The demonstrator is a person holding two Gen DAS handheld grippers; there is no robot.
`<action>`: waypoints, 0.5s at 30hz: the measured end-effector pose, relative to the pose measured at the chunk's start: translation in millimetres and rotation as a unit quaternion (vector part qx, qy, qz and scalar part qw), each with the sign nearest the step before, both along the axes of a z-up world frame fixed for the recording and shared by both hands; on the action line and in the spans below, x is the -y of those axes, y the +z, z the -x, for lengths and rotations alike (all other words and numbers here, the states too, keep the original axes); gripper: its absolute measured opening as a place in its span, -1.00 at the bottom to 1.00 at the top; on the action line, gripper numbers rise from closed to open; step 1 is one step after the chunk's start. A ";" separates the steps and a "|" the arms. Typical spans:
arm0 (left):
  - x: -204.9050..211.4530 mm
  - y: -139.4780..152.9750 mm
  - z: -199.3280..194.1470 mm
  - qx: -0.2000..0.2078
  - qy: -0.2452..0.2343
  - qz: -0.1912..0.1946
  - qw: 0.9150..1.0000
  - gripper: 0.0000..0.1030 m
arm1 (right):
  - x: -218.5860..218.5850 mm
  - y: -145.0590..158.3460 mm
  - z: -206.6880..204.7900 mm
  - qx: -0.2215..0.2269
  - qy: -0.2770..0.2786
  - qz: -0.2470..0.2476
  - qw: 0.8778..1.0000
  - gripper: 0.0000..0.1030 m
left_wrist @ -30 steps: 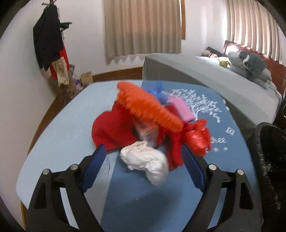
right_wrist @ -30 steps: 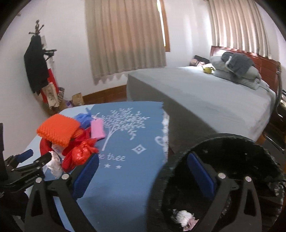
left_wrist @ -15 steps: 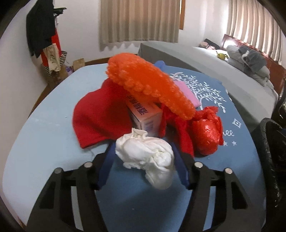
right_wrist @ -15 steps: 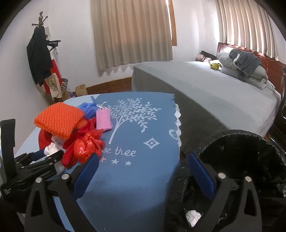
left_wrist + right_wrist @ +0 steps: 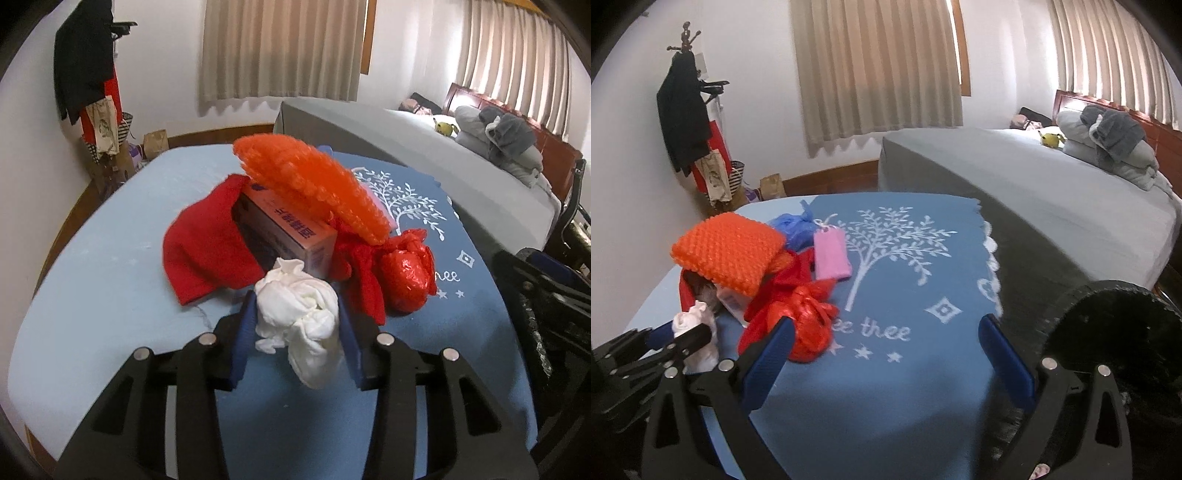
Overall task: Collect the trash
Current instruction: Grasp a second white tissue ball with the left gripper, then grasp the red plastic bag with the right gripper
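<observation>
Left jaws have just been closing, and now I see the left gripper (image 5: 295, 325) pinching the tissue (image 5: 301, 314) on the cloth (image 5: 424, 354); it is ready for the bin. Right view: right gripper (image 5: 886, 350) wide, empty, beside the bin (image 5: 1115, 332).

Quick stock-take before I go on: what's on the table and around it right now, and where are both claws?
white tissue wad: 1, white, table front, between left claw pads
red bag: 1, red, right of wad
box: 1, pinkish, under orange pad
orange pad: 1, orange, top of pile
red cloth: 1, red, under box
pink pouch: 1, pink, behind pile
blue bag: 1, blue, behind pile
bin: 1, black, right of table
left claw: closing on wad
right claw: open, empty
</observation>
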State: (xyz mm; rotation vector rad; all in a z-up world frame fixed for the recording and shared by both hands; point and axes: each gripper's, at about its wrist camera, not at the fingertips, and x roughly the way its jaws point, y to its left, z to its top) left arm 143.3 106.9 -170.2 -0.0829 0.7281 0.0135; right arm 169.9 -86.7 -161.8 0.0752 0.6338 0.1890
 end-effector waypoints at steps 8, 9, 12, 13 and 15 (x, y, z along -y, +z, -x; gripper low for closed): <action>-18.1 -2.1 -2.4 -0.002 0.024 -0.007 1.000 -0.19 | -35.3 -14.8 -18.8 -0.012 0.027 0.005 1.000 0.85; -21.4 -3.1 -2.4 -0.003 0.025 -0.007 1.000 -0.19 | -39.0 -16.6 -20.3 -0.014 0.031 0.007 0.999 0.82; -26.4 -6.4 -3.1 -0.006 0.028 -0.008 1.000 -0.18 | -48.5 -22.8 -25.8 -0.025 0.043 0.010 0.999 0.72; -26.8 -6.8 -2.2 -0.006 0.029 -0.007 1.000 -0.18 | -51.6 -25.0 -27.9 -0.029 0.047 0.011 0.998 0.69; -27.8 -7.8 -1.9 -0.008 0.029 -0.005 1.000 -0.17 | -57.4 -28.5 -30.7 -0.036 0.054 0.014 0.998 0.60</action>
